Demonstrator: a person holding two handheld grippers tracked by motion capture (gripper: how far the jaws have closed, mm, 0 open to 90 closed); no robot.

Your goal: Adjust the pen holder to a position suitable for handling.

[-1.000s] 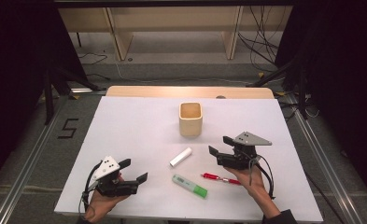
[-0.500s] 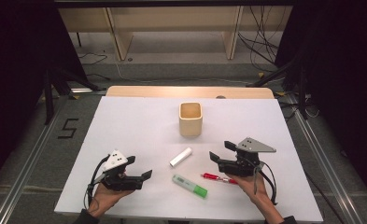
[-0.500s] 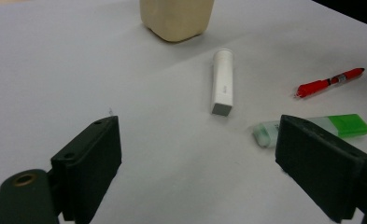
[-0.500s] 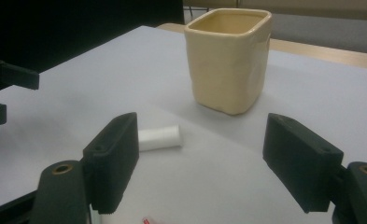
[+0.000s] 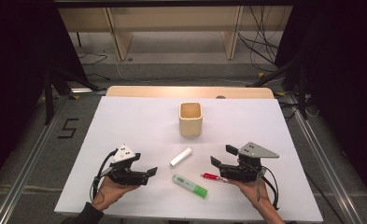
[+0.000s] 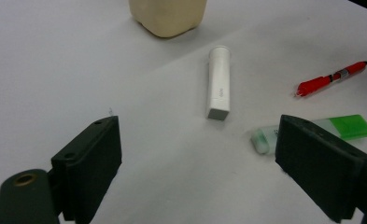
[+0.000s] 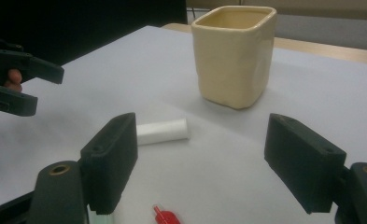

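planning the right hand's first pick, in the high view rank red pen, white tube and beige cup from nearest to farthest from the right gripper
1. red pen, just left of the right gripper jaws
2. white tube, farther left, mid-table
3. beige cup, toward the far side

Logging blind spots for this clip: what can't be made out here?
- Cup contents: high view, its inside is too small and shaded; its top is cut off in the left gripper view.
- Red pen: right gripper view, cut off by the bottom edge.
- Green highlighter: left gripper view, partly behind a jaw.
- White tube print: too small.
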